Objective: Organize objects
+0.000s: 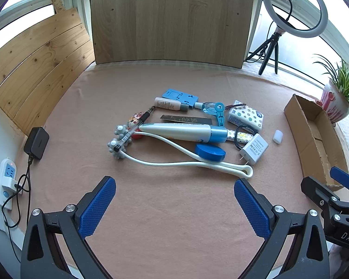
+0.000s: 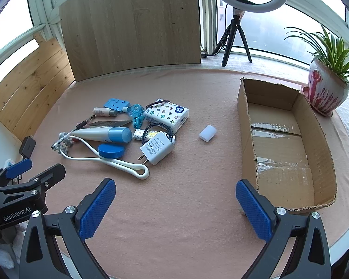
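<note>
Ahead of the blue-padded fingers (image 2: pixel 97 207): a white charger (image 2: pixel 156 148), blue lid (image 2: pixel 111 151), star-patterned white tissue pack (image 2: pixel 167 114), brown box (image 2: pixel 281 139), pink cloth (image 2: pixel 174 209).

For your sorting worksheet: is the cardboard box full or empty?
Empty. The box shows only its bare taped floor; every item lies outside on the cloth.

A pile of small things lies mid-table (image 2: pixel 174 209), with the box (image 2: pixel 246 125) well apart to its right and a cap (image 2: pixel 207 133) between them. In the pile, the charger (image 2: pixel 157 149) sits right of the lid (image 2: pixel 111 151), the tube (image 2: pixel 104 134) behind the lid, the tissue pack (image 2: pixel 167 114) behind the charger. A plant (image 2: pixel 325 88) stands behind the box.
</note>
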Action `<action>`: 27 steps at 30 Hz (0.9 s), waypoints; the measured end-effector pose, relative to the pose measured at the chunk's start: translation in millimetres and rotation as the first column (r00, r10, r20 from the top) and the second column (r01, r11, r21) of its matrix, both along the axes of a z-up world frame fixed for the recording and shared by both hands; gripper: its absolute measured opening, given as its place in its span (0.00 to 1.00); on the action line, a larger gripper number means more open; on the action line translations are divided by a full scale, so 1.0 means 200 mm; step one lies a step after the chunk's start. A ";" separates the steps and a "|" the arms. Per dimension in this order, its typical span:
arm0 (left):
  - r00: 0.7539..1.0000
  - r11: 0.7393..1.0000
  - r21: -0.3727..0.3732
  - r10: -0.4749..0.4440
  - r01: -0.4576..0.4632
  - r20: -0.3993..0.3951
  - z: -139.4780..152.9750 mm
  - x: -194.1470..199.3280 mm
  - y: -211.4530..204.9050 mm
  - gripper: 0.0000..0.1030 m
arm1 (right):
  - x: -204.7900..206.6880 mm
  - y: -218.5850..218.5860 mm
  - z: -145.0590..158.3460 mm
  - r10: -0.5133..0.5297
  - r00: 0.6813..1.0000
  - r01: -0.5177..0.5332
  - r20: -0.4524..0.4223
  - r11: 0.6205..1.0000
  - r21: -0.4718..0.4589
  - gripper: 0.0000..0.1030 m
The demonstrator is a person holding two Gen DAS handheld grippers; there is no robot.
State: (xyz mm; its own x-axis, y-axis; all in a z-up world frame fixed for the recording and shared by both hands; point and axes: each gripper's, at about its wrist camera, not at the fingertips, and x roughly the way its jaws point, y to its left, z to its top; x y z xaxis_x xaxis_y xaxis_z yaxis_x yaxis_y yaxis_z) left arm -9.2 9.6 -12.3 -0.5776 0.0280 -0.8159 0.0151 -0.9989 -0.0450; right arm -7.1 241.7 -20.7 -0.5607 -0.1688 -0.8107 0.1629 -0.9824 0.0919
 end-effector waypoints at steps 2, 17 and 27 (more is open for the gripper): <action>1.000 1.000 -0.001 -0.001 0.001 -0.001 0.00 0.00 0.00 1.00 | 0.00 0.00 0.00 0.001 1.000 -0.001 0.001 1.000 0.000 0.99; 1.000 1.000 0.002 -0.001 0.001 0.004 -0.01 -0.02 0.01 1.00 | 0.00 0.00 -0.01 -0.001 1.000 0.001 0.003 1.000 0.000 0.99; 1.000 1.000 0.008 0.009 -0.009 0.011 -0.02 -0.07 -0.02 1.00 | -0.02 0.00 -0.02 0.001 1.000 -0.001 0.009 1.000 -0.001 0.99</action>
State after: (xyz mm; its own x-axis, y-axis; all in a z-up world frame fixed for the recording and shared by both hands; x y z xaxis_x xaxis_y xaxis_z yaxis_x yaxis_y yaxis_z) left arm -24.0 5.3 -16.5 -0.5688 0.0299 -0.8220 0.0245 -0.9983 -0.0533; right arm -10.9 242.4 -24.7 -0.5534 -0.1700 -0.8154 0.1628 -0.9821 0.0943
